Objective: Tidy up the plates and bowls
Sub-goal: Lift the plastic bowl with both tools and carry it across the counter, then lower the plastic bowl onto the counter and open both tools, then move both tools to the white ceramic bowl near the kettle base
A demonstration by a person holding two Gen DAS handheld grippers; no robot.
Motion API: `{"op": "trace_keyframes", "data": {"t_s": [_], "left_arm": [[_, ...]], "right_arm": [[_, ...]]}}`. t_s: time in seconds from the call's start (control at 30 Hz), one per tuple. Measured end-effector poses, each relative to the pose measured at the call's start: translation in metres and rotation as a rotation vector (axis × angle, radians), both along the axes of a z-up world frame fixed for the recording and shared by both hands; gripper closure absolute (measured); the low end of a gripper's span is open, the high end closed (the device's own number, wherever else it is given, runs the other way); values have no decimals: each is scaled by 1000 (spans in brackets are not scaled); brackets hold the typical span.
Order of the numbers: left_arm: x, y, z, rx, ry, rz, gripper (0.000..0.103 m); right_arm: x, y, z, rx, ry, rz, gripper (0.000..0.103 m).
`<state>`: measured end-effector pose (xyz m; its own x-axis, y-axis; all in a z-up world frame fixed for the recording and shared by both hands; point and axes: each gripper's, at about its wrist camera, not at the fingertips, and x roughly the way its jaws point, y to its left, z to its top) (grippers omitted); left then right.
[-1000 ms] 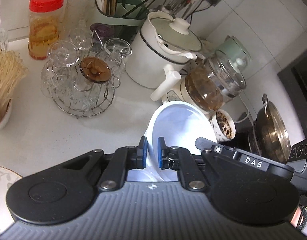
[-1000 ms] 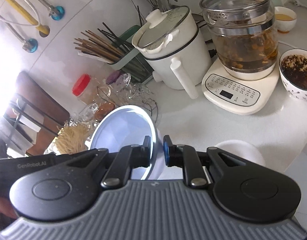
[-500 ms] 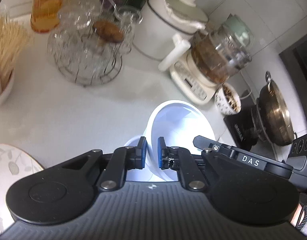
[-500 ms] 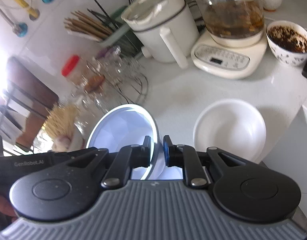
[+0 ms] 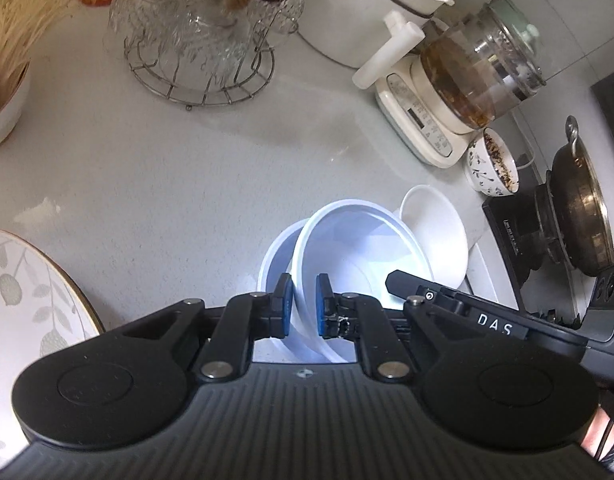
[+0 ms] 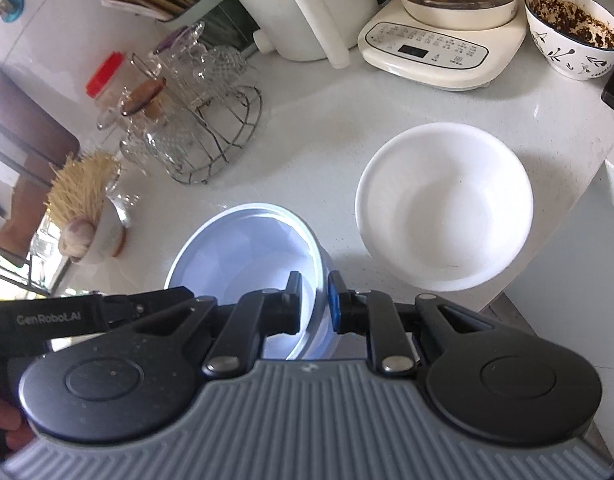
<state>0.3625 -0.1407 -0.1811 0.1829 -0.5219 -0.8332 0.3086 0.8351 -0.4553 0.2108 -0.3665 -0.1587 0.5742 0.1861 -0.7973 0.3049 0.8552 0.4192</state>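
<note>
white speckled countertop (image 6: 315, 128), white bowl (image 6: 443, 208), glass rack (image 6: 211, 136), kettle base (image 6: 439, 52), patterned bowl (image 6: 575, 36)

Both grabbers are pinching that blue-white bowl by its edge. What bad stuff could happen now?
1. The left gripper and right gripper each pinch only the thin rim of the pale blue bowl, so it might slip or tip.
2. The white bowl sits near the counter edge; a bump might knock it off.
</note>
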Motion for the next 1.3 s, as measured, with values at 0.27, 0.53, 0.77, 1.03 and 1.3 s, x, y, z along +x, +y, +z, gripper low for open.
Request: {"op": "trace_keyframes", "data": {"t_s": [0.27,0.53,0.77,1.03,1.3], "left_arm": [[0,1,-5,13,22,23,91],[-4,6,1,25,7,43,67],[-8,9,20,28,-53,26,67],[-16,-1,61,34,-181,-31,67],[-23,-3,89,21,-259,-59,67]], "right_arm": [[4,1,-3,-4,11,12,85],[1,-1,6,-6,-8,2,57],[-6,2,26,-40,-59,-1,57],[-17,5,57,-76,-154,-16,57],[-30,9,84,-108,-229,-52,57]]}}
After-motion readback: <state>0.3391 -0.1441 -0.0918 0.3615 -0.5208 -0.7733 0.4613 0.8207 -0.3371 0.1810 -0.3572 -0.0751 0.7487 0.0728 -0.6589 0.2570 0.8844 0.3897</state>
